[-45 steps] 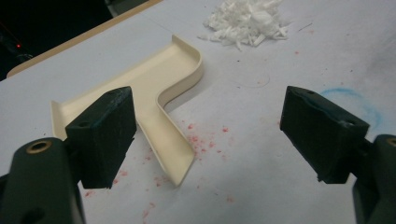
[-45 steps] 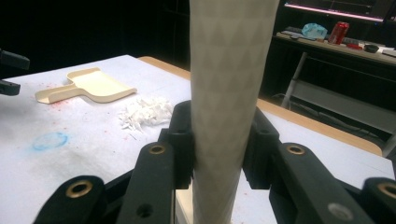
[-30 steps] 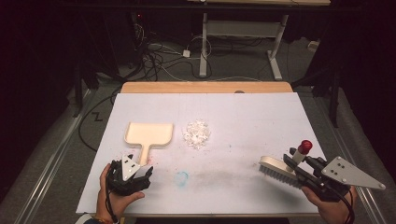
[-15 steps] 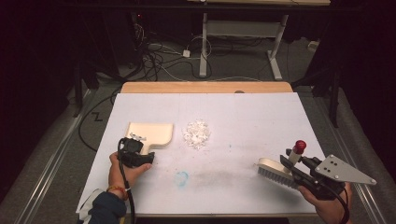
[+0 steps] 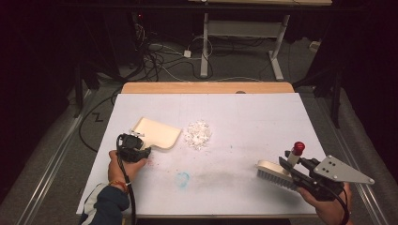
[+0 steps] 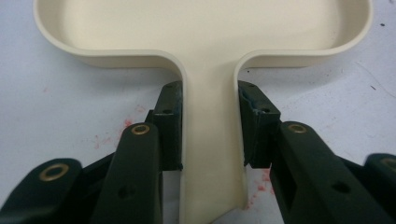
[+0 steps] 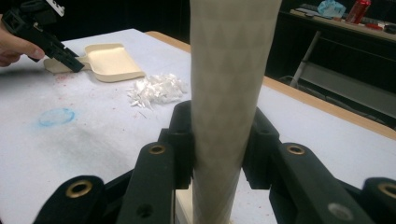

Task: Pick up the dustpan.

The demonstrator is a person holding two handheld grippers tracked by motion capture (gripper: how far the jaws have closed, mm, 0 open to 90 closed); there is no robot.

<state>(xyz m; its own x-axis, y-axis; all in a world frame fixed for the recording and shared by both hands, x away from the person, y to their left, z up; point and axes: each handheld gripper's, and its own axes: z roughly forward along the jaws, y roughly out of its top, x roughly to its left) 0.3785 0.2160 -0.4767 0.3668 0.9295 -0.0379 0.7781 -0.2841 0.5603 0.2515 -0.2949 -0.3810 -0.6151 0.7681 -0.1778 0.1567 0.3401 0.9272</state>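
A cream dustpan [image 5: 158, 132] lies on the white tabletop at the left, with its handle [image 6: 210, 140] pointing toward me. My left gripper [image 5: 141, 149] has just been closing, and its pads now press both sides of that handle [image 6: 210, 126]. To the pan's right is a small pile of white scraps [image 5: 197, 134]. At the front right, my right gripper [image 5: 292, 171] is shut on the handle of a pale brush [image 5: 273, 172]. That handle [image 7: 233, 70] rises between its jaws [image 7: 217, 140]. The right gripper view also takes in the scraps [image 7: 156, 89], the dustpan [image 7: 112, 60] and the left gripper [image 7: 70, 63].
A blue chalk ring [image 5: 183, 178] and faint red specks mark the white sheet near the front. A wooden table edge [image 5: 206, 87] runs along the back. Beyond it are cables and desk legs on a dark floor.
My left gripper moved forward from the front edge to the dustpan handle and closed on it. The pan has turned a little. The right gripper and brush stayed where they were.
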